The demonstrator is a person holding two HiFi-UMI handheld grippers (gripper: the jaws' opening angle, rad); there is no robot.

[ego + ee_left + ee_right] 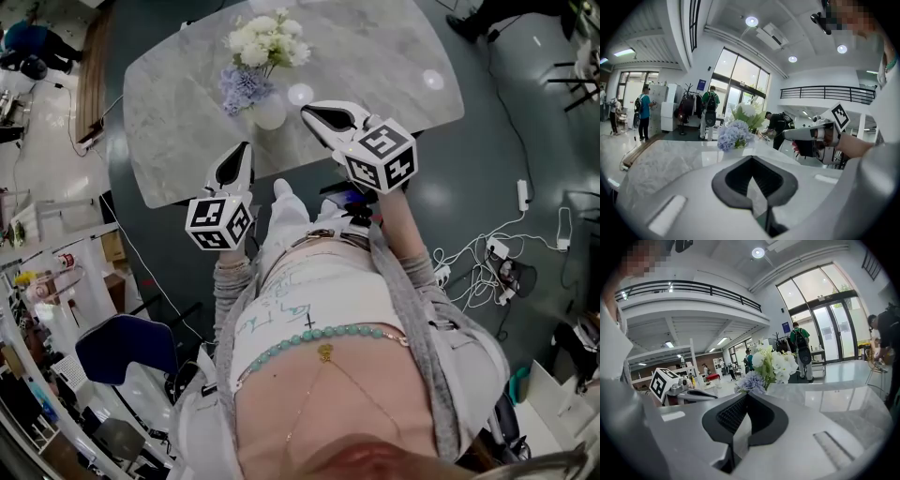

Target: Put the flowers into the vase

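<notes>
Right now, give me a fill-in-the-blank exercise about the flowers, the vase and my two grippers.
The white flowers and the pale blue flowers stand in the ___.
The vase stands on the ___.
The left gripper and the right gripper each have their fingers ___, holding nothing.
Missing words: vase; table; shut.

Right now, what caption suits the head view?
Left gripper and right gripper, both shut and empty, hover by the flowers standing in their vase.
</notes>
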